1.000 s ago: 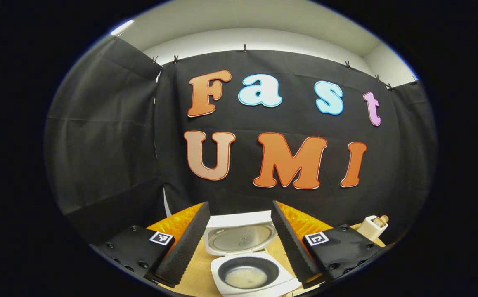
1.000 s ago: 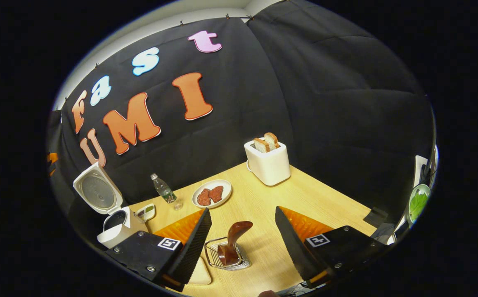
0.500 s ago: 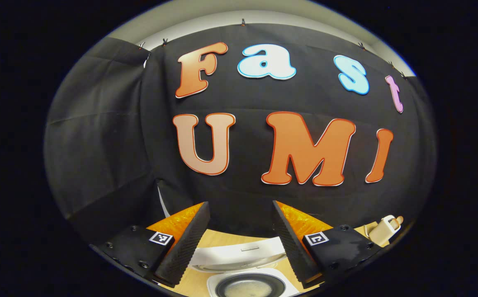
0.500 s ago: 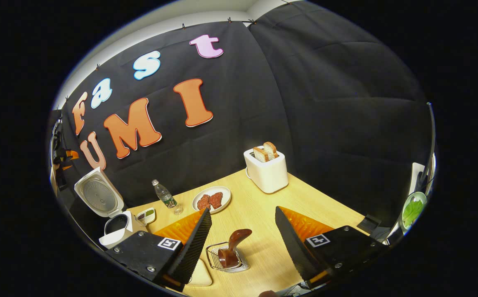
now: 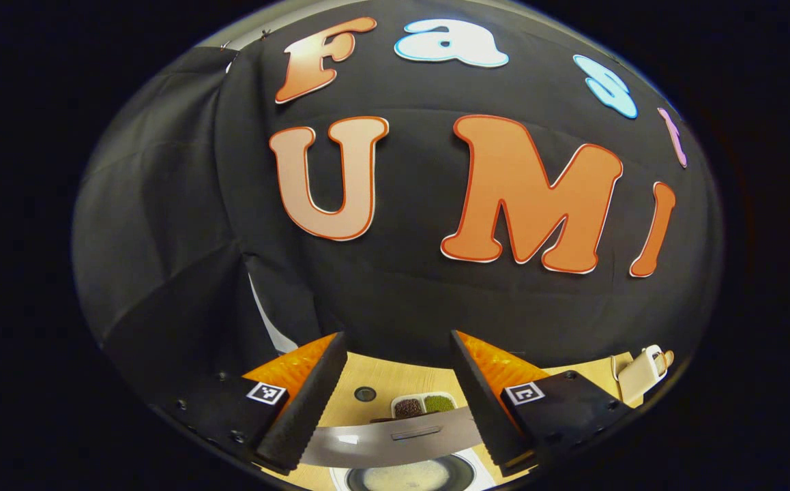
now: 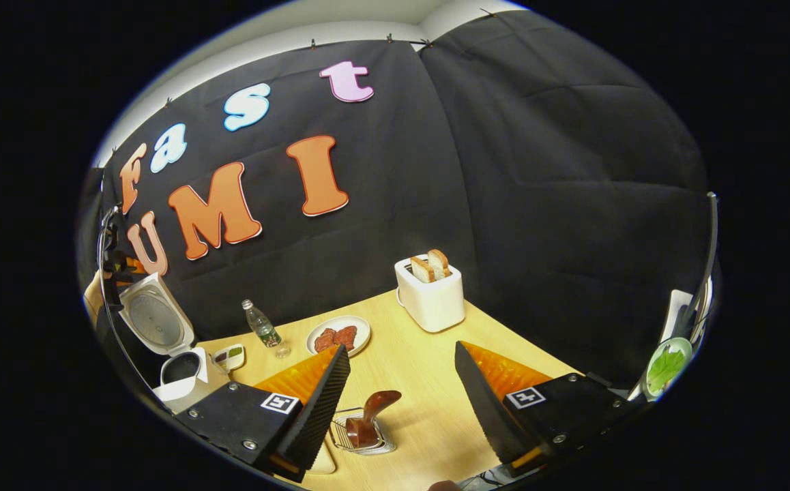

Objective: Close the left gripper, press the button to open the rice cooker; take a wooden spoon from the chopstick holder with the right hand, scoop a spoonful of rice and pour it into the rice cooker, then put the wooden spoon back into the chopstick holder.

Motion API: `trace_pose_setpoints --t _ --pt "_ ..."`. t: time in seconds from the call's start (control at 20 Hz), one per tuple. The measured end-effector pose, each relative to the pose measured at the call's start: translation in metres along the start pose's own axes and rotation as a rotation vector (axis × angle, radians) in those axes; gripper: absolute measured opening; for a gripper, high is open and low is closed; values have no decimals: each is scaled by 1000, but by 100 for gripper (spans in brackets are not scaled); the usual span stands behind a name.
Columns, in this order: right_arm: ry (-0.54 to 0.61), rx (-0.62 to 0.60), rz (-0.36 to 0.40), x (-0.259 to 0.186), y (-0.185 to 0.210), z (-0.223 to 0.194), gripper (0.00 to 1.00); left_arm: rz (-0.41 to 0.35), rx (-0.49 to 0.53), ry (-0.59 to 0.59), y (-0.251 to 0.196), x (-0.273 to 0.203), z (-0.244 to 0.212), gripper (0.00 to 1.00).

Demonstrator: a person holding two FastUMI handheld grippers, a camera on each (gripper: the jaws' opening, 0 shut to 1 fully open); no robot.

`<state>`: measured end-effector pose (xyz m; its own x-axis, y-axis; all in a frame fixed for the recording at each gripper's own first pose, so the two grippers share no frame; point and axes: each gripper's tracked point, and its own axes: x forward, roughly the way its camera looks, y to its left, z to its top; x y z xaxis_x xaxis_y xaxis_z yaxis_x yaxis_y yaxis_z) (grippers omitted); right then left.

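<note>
At the tabletop's near edge, the spoon (image 6: 370, 416) stands in its holder (image 6: 361, 435), between your right gripper's (image 6: 398, 402) spread fingers, untouched. Descend straight, clamp the handle. Cooker (image 6: 175, 354) open at the left edge; left gripper (image 5: 395, 389) parted above it. Count: one toaster (image 6: 430, 294), two toasts, one bottle (image 6: 262, 329), one plate (image 6: 338, 335).

Each gripper (image 5: 395, 402) (image 6: 398, 409) was built from black blocks fastened with round screws, each marked by a square black-and-white tag, and two ribbed wedge-shaped fingers (image 5: 303, 409) (image 6: 484, 402) were backed, it seemed, by translucent orange plastic.
</note>
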<state>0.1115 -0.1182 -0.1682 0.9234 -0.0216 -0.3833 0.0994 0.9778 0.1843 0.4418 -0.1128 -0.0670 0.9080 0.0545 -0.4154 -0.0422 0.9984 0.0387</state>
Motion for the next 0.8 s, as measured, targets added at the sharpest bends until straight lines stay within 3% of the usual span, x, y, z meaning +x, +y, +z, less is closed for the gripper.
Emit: trace_pose_setpoints --t 0.2,0.6,0.8 --pt "-22 -75 6 -2 11 8 95 8 -8 54 5 -1 -24 100" --pt "-109 -219 -1 -23 31 46 95 -39 -16 35 -1 -33 -36 100" --pt "-146 -249 72 -44 59 63 95 -65 -12 52 -9 -58 -56 100"
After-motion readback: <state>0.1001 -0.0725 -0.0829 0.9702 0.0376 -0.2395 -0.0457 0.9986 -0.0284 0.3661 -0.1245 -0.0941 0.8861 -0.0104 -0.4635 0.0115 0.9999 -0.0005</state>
